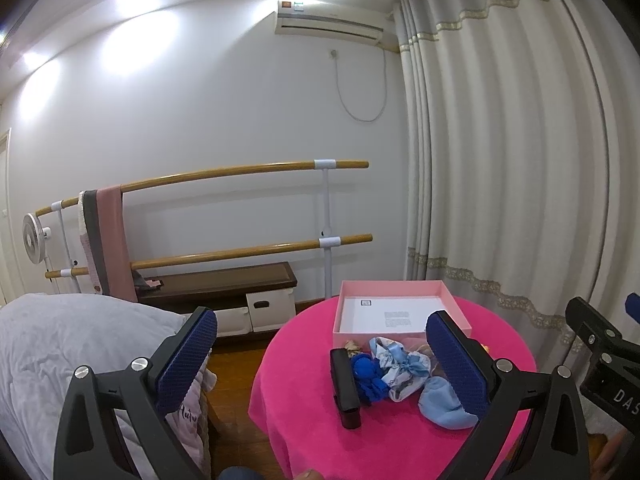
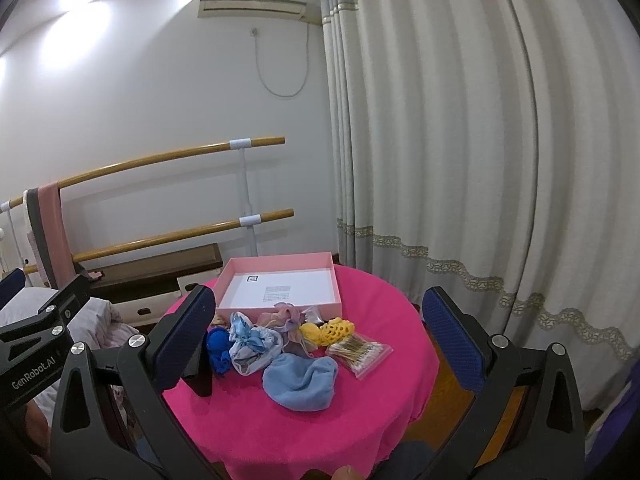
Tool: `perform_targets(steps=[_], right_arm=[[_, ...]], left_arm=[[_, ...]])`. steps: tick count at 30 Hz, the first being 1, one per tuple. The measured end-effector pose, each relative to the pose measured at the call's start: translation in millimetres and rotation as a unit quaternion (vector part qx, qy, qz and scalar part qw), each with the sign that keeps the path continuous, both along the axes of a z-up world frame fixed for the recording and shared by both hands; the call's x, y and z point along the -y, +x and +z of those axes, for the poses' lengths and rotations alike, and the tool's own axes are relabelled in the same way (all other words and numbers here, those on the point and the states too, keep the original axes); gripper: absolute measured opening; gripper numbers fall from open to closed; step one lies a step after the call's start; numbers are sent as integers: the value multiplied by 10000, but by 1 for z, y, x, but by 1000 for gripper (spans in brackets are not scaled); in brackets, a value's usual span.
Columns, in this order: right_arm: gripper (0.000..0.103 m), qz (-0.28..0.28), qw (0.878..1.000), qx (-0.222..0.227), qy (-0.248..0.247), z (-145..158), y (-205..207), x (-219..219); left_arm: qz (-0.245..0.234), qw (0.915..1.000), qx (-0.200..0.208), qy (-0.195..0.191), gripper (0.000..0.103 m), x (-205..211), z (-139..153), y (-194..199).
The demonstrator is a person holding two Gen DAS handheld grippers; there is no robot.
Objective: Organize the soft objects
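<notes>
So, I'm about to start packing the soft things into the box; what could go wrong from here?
The bag of cotton swabs lies near the pink round table's right edge and could get nudged off. The satin blue scrunchie touches neighbouring items, so a grab may drag several. The black rectangular case isn't soft; avoid boxing it.

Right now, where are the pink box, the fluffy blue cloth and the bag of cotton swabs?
pink box [image 2: 336, 280]: right wrist view, on its right wall.
fluffy blue cloth [image 2: 302, 382]: right wrist view, on its middle.
bag of cotton swabs [image 2: 360, 354]: right wrist view, on the bag's middle.
</notes>
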State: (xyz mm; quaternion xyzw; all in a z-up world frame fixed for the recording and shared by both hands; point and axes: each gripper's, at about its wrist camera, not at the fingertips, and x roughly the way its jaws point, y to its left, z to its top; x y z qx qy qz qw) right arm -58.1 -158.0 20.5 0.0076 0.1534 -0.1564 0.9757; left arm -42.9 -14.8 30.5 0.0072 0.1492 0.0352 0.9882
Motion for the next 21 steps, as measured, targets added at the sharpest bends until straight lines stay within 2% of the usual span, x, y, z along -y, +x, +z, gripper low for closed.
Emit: perform_targets(steps=[21], right_arm=[[103,1,10000,9,-10,-2,0,0]], left_arm=[[0,10000,1,-48,103,-2,-8,3]])
